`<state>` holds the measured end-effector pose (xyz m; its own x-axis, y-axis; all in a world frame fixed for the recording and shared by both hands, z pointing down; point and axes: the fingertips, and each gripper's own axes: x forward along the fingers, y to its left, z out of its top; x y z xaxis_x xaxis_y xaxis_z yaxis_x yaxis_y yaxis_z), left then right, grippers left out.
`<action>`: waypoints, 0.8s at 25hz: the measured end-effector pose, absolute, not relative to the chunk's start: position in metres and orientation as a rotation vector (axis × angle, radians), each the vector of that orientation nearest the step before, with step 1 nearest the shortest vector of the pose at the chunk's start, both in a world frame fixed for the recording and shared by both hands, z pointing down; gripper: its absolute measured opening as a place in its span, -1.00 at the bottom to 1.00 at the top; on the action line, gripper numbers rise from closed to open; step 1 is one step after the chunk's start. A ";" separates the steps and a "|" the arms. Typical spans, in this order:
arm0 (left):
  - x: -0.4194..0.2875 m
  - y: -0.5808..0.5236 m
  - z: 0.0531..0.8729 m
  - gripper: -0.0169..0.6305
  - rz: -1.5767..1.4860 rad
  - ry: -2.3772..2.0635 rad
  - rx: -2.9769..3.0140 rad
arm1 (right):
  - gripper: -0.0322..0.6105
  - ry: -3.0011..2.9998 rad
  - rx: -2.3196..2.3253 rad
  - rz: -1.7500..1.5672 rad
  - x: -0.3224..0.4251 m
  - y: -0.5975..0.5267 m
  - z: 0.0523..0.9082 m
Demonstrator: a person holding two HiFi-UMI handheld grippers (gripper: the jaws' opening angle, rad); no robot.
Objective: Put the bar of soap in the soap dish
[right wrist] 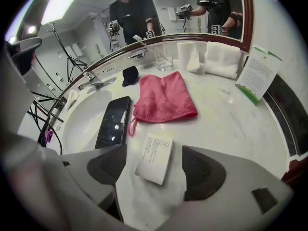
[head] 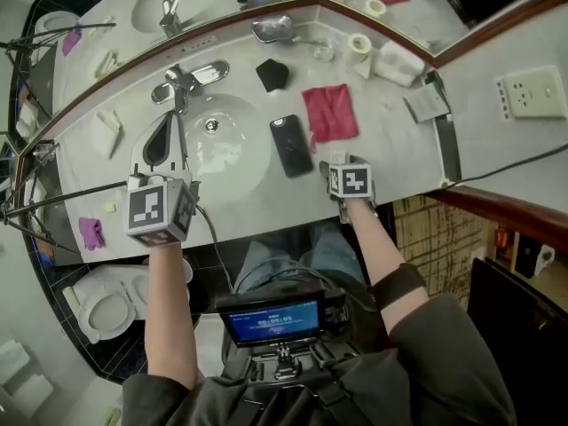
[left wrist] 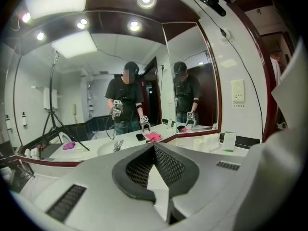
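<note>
The bar of soap, a flat white printed packet, lies on the marble counter near its front edge. My right gripper points steeply down over it, jaws open, one dark pad on each side and neither touching it. In the head view the right gripper's marker cube hides the soap. My left gripper is held over the left side of the basin, aimed at the mirror; its jaws are shut with nothing held. A shiny metal dish sits at the back by the mirror.
Just beyond the soap lie a black phone on the basin rim and a pink cloth. A faucet, a small black object, a glass, a paper roll, folded towels and a card line the back.
</note>
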<state>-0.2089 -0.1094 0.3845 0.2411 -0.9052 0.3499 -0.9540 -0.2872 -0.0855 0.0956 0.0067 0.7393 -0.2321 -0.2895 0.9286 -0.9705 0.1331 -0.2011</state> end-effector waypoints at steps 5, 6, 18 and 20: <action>-0.217 -0.111 0.390 -0.95 0.527 -1.783 2.346 | 0.04 -1.610 1.213 1.103 0.096 0.006 0.748; -0.217 -0.111 0.390 -0.95 0.524 -1.788 2.342 | -0.05 -1.607 1.206 1.100 0.096 0.006 0.749; -0.217 -0.107 0.390 -0.95 0.533 -1.785 2.333 | -0.25 -1.634 1.175 1.119 0.094 0.010 0.746; -0.217 -0.106 0.389 -0.95 0.522 -1.793 2.334 | -0.25 -1.650 1.176 1.117 0.094 0.011 0.742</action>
<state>-0.2173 -0.1063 0.3890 0.2244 -0.9048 0.3621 -0.9578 -0.2733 -0.0894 0.0935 0.0106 0.7423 -0.2435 -0.2521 0.9366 -0.9632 0.1762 -0.2030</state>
